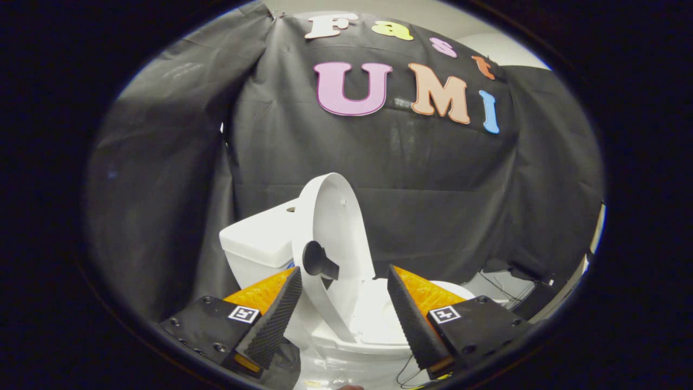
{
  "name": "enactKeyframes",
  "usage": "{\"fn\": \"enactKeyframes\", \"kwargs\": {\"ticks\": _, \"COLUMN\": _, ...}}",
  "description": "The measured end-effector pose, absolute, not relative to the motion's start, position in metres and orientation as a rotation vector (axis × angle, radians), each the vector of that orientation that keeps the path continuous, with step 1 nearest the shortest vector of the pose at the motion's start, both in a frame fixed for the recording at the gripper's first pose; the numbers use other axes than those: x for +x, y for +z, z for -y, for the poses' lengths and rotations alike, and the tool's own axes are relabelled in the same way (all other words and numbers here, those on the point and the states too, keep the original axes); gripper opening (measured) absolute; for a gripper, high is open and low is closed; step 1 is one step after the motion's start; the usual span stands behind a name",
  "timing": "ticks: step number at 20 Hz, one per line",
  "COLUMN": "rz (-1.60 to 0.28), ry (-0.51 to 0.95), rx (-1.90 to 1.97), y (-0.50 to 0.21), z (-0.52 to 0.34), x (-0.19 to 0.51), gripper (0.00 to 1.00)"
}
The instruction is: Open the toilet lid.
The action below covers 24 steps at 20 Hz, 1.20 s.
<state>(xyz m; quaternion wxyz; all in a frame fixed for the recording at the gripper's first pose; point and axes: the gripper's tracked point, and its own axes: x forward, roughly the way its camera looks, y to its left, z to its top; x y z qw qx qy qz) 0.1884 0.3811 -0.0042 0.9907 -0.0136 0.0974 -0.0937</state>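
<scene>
**Lid standing raised, claw spread wide and gripping nothing**

Gaping wide: one gripper (pixel 344 281), two fingers (pixel 273 319) splayed well apart, holding nothing, pressing on nothing. Each finger carrying one small square marker tag, two counted.

Rising between and just beyond the fingertips: one white toilet lid (pixel 338 233), tilted up to near upright, its inner face turned toward the right finger. Sticking out from its outer face: one dark round knob (pixel 318 261), sitting just ahead of the left finger's tip, apart from it. Curving down from the lid toward the bowl: a white band, seat ring or lid edge, hard telling which.

Lying open below, between the fingers: one white toilet bowl (pixel 373 330), its rim running under both fingers, interior bare to the right of the lid. Free room showing between the right finger and the lid's inner face; tighter room on the left, knob and lid edge close by that finger.

Standing behind the lid, to the left: one white tank (pixel 260 244) with a flat top, partly hidden by the lid.

Hanging behind everything: black cloth wall (pixel 433 179), draped close around the toilet. Trailing on the floor beyond the right finger: thin dark cables (pixel 501 290), count unclear.
</scene>
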Motion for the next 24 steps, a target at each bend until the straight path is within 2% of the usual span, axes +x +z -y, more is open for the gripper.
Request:
{"fn": "enactKeyframes", "kwargs": {"ticks": 15, "rz": -0.124, "ry": -0.184, "rx": 0.0, "y": 0.032, "z": -0.325, "x": 0.145, "gripper": 0.98}}
{"fn": "enactKeyframes", "kwargs": {"ticks": 24, "rz": -0.14, "ry": -0.09, "rx": -0.026, "y": 0.025, "z": -0.288, "x": 0.12, "gripper": 0.98}}
